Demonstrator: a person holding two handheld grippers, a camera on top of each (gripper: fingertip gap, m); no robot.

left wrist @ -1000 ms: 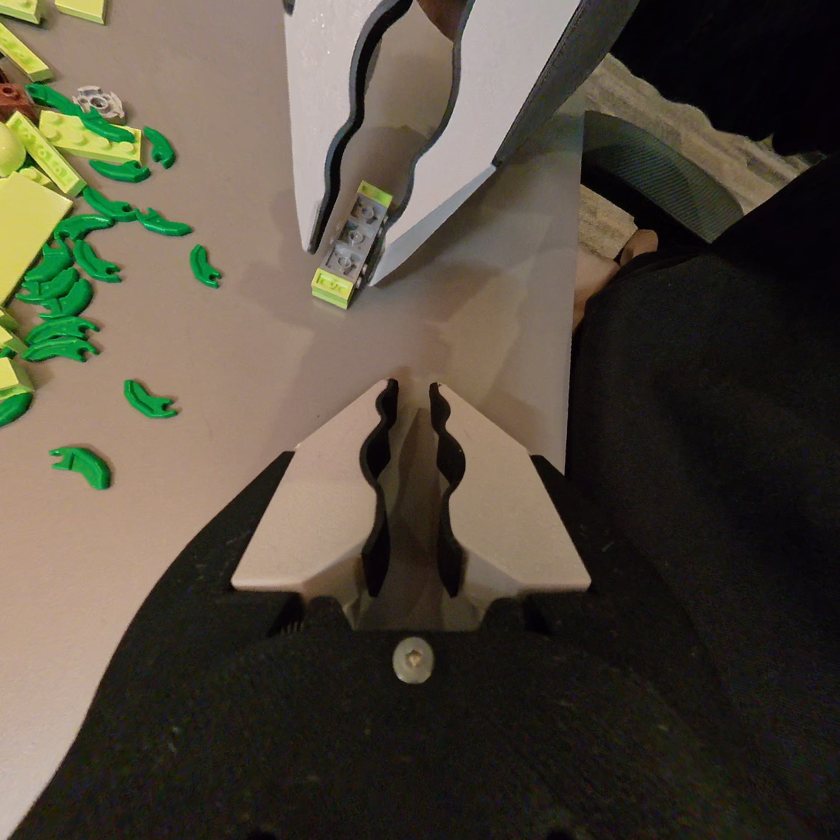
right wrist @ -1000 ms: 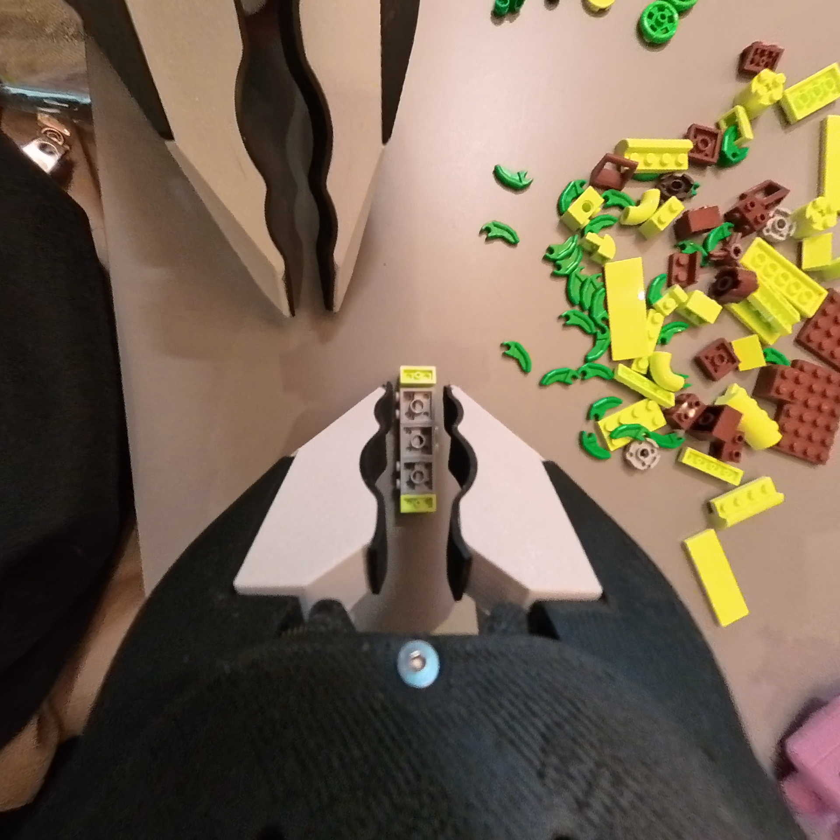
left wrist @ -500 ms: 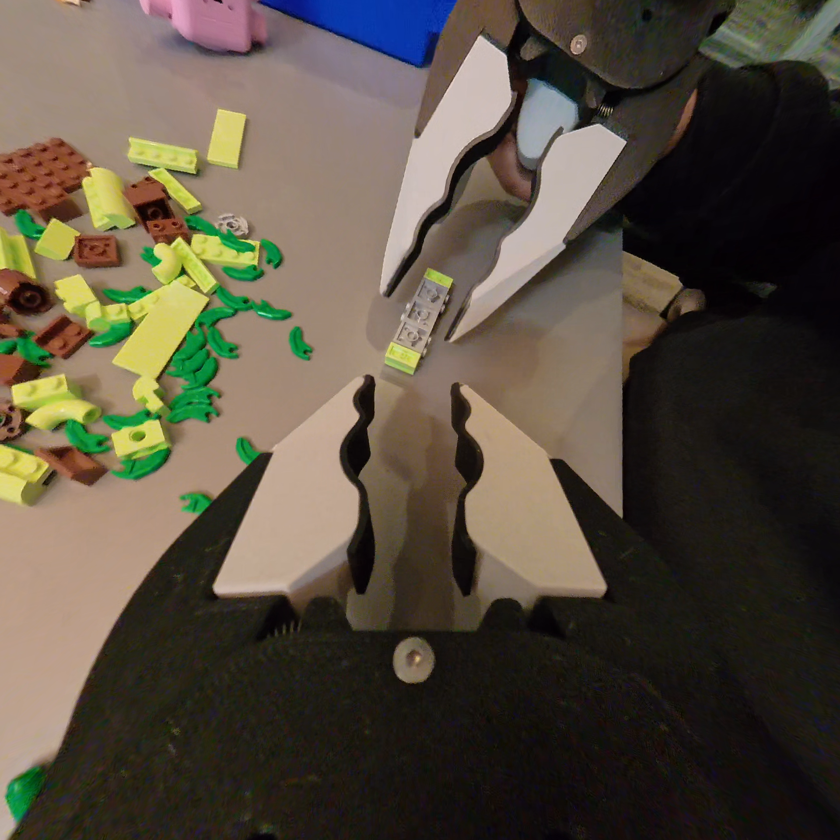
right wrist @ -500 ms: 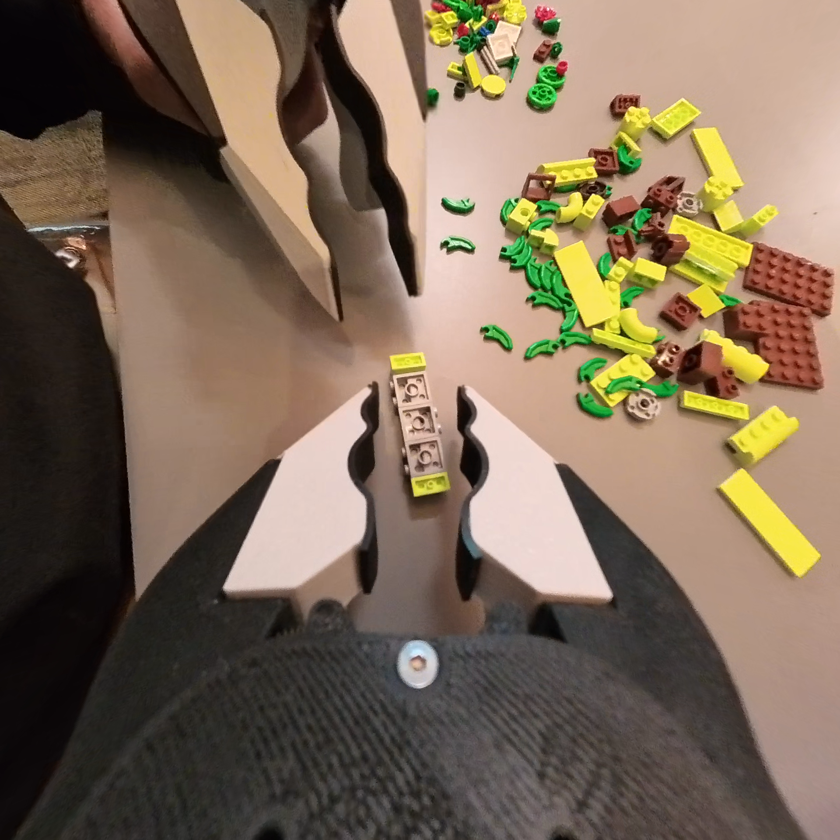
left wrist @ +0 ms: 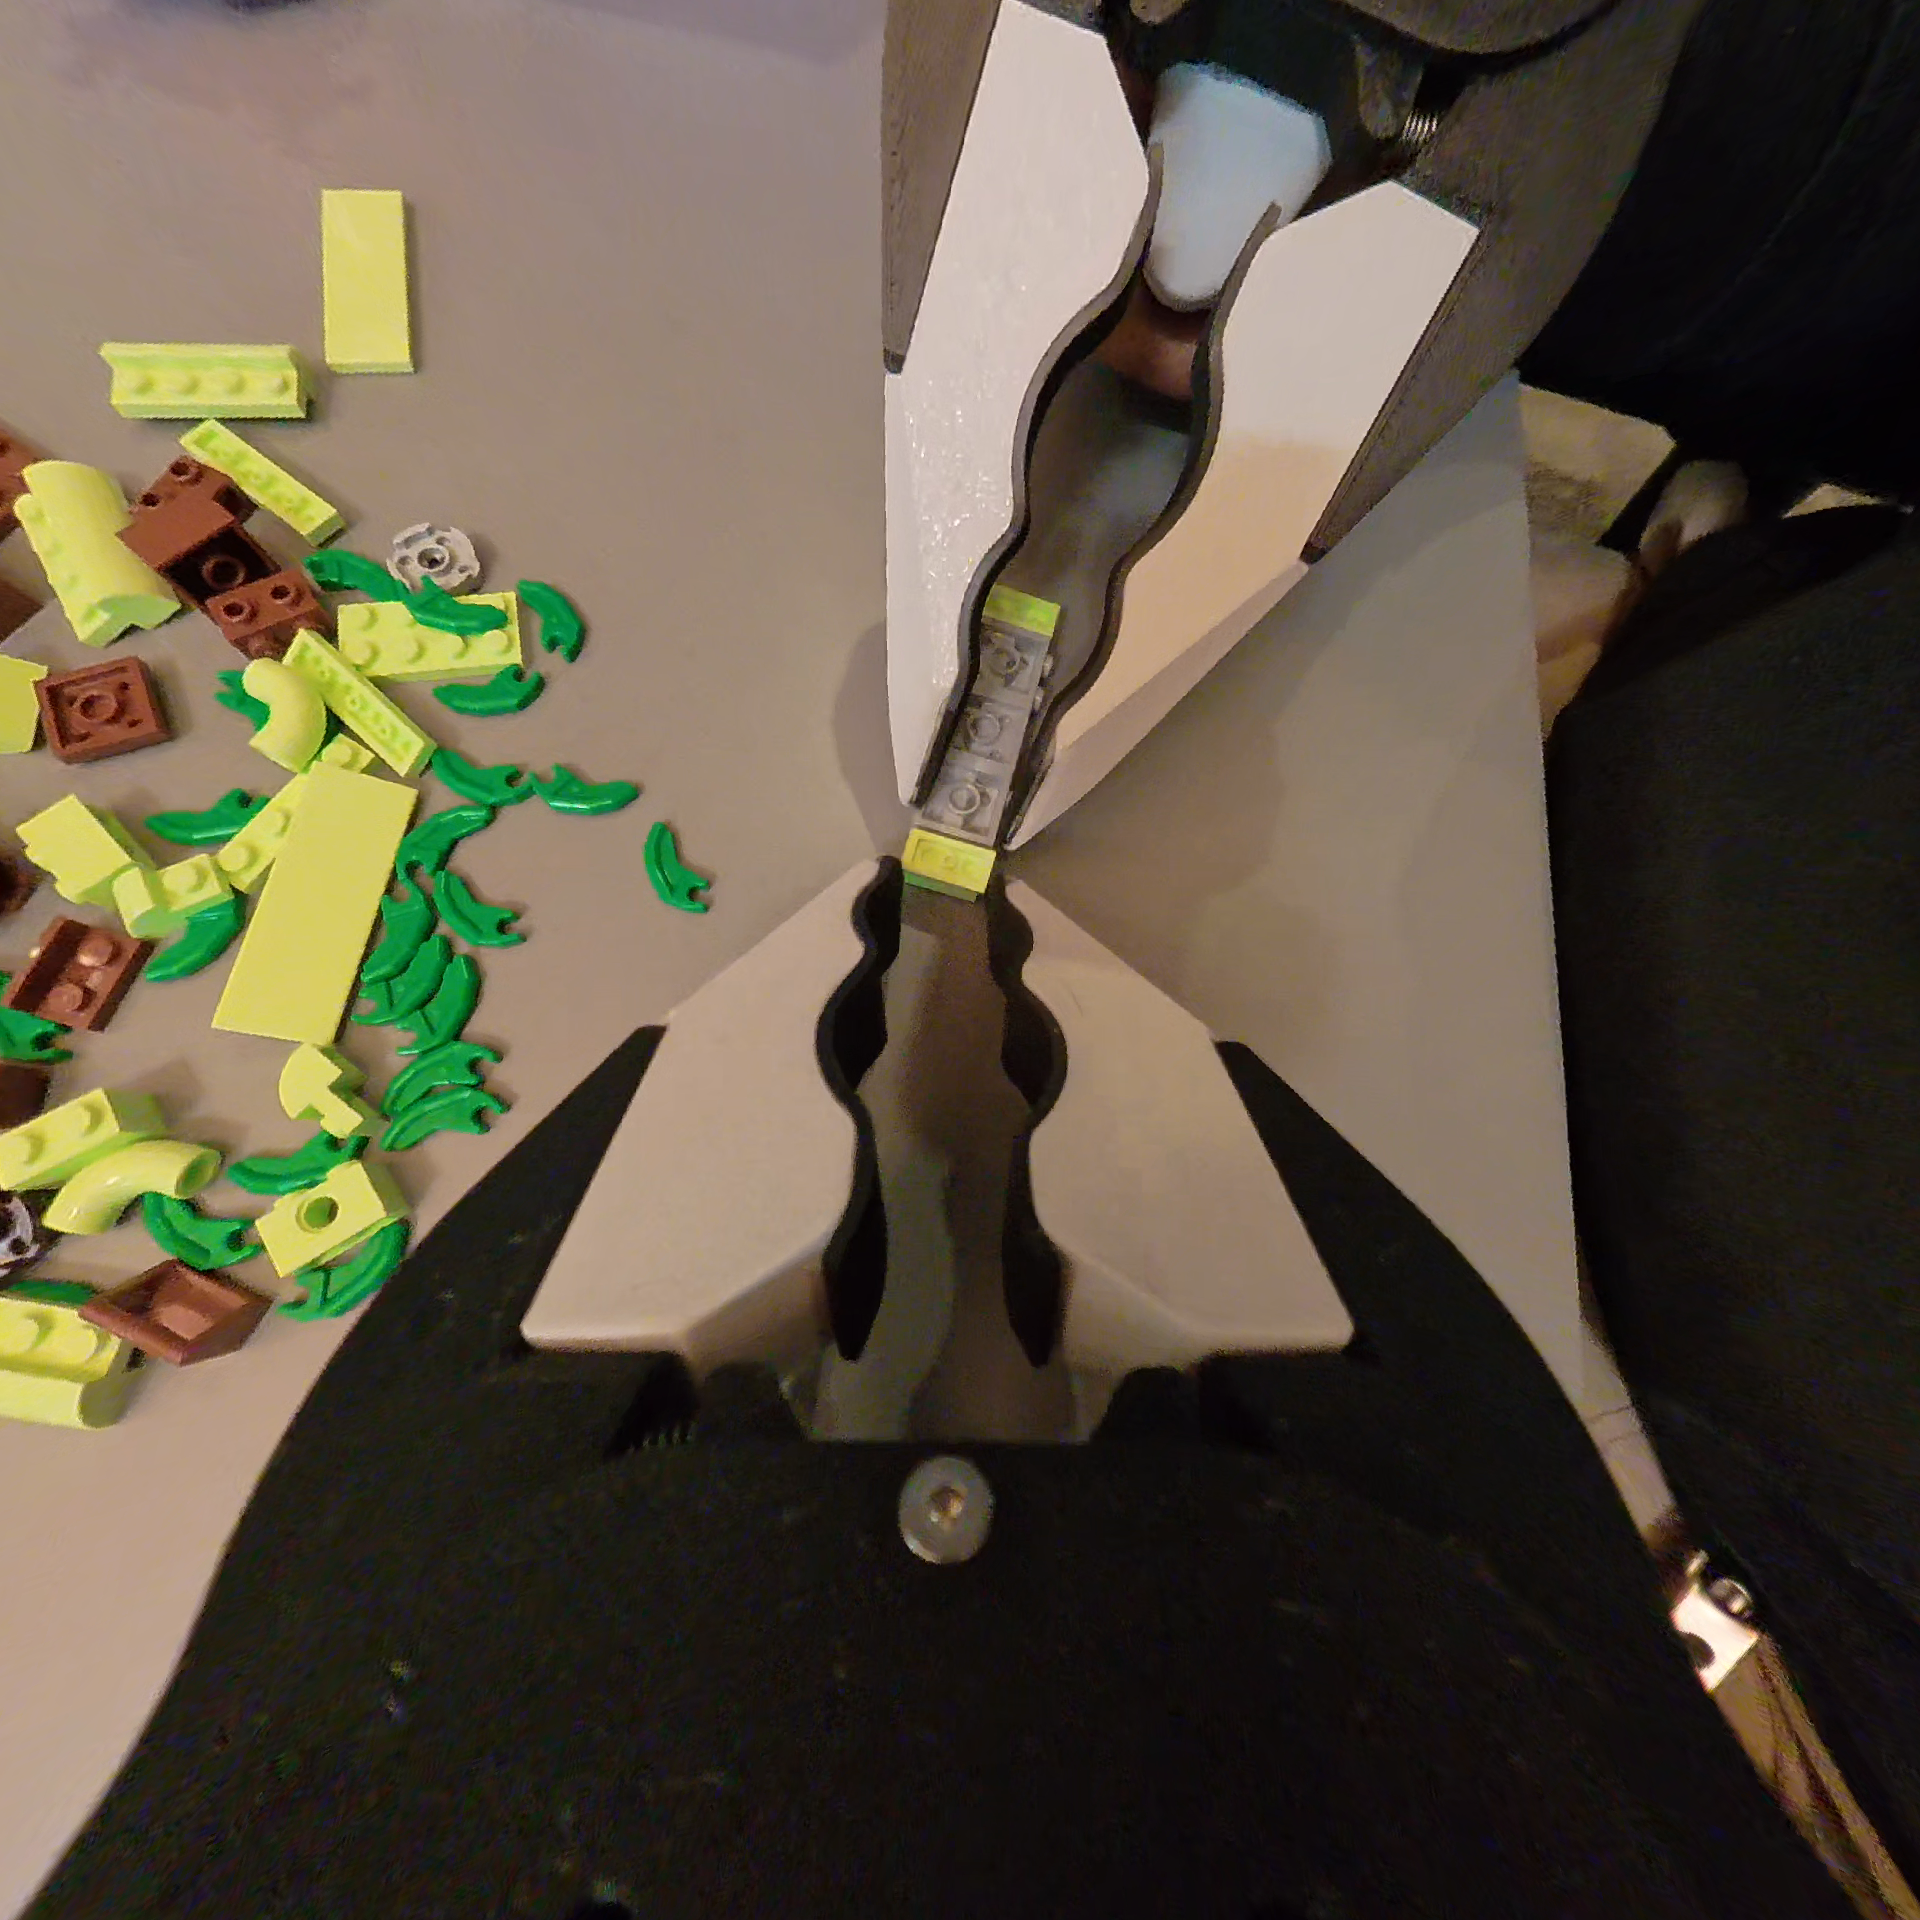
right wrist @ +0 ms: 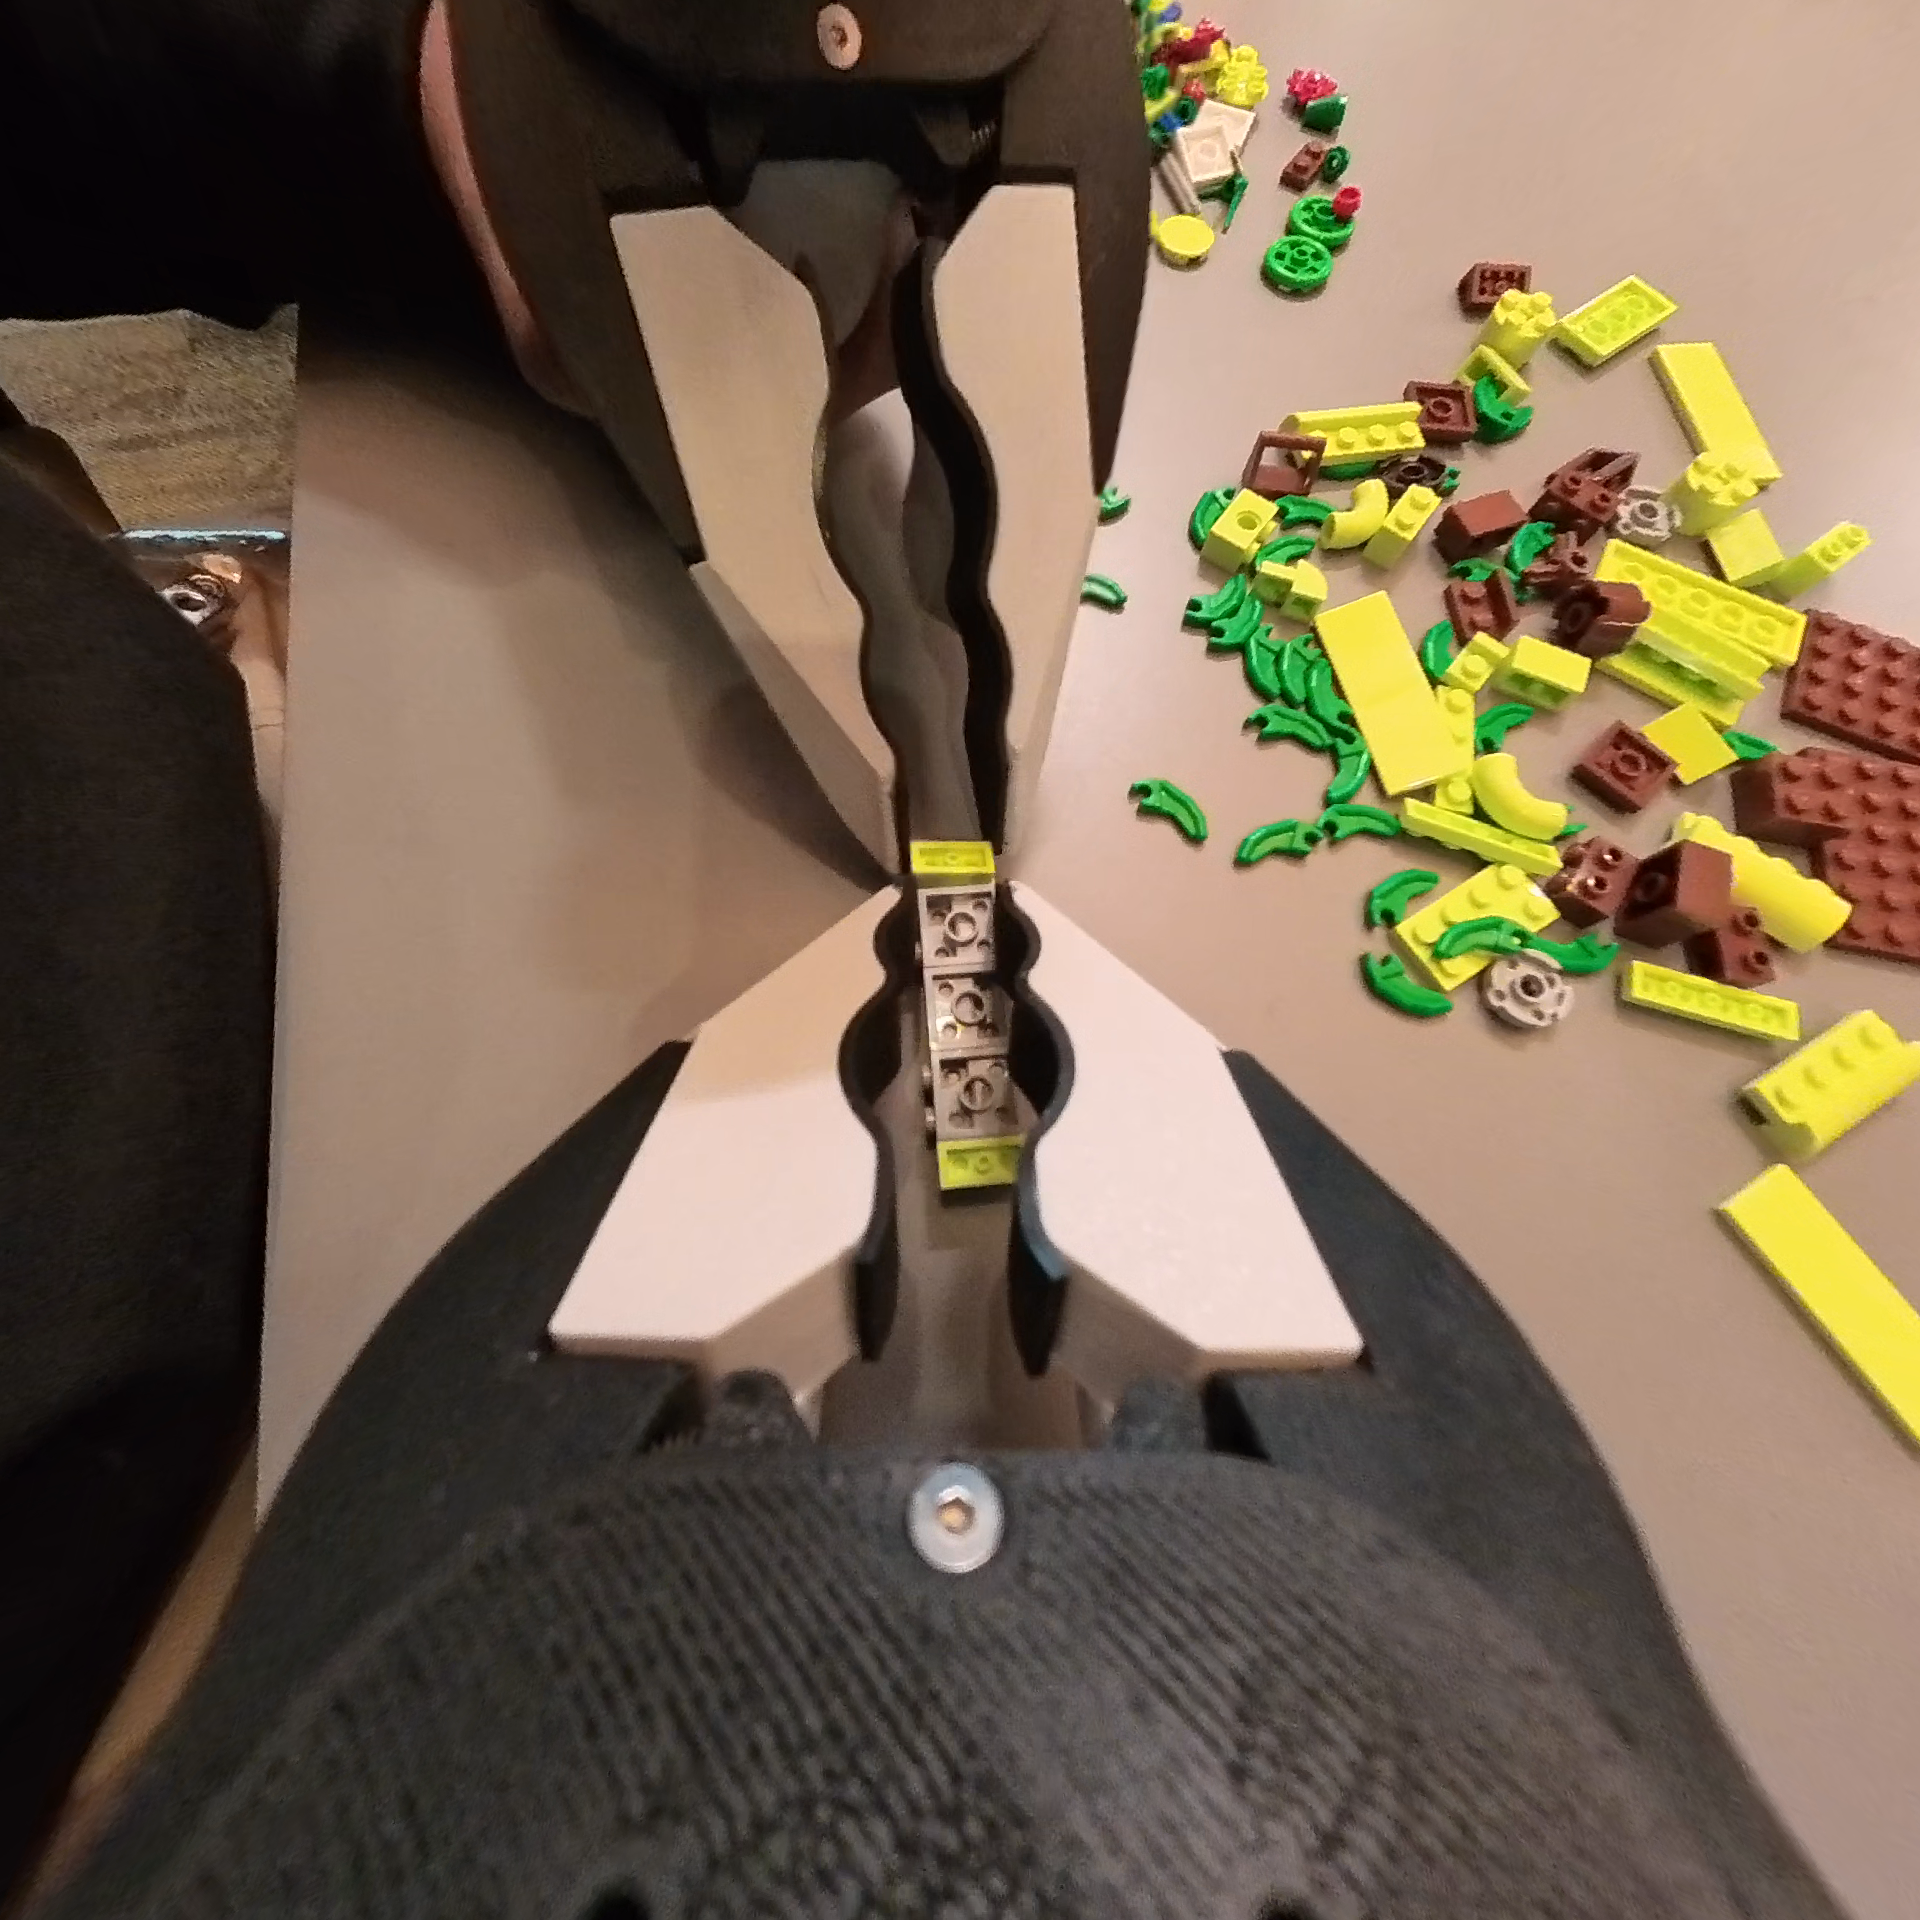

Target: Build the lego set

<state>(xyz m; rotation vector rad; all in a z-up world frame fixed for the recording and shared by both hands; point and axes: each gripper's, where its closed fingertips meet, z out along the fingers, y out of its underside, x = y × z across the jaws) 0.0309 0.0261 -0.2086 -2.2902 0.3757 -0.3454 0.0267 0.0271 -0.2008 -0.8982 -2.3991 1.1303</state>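
A small assembly (right wrist: 966,1008) of three grey bricks on a lime plate lies lengthwise between my right gripper's (right wrist: 954,888) fingers, which are closed against its sides. In the left wrist view the assembly (left wrist: 982,727) sits in the right gripper (left wrist: 961,821), which comes in from the top. My left gripper (left wrist: 943,878) faces it tip to tip. Its fingers are narrowed around the assembly's near lime end (left wrist: 943,862). In the right wrist view the left gripper (right wrist: 951,842) reaches down from above onto that lime end (right wrist: 953,857).
A scatter of loose pieces (left wrist: 312,883) in lime, brown and green lies left of the grippers; it also shows in the right wrist view (right wrist: 1558,727), with brown plates (right wrist: 1860,686) and a long lime tile (right wrist: 1829,1278). The table edge (left wrist: 1538,935) and dark clothing are close by.
The right gripper let go of the assembly on the table, then closed on it again. The left gripper opened, moved up to the assembly's lime end and narrowed around it.
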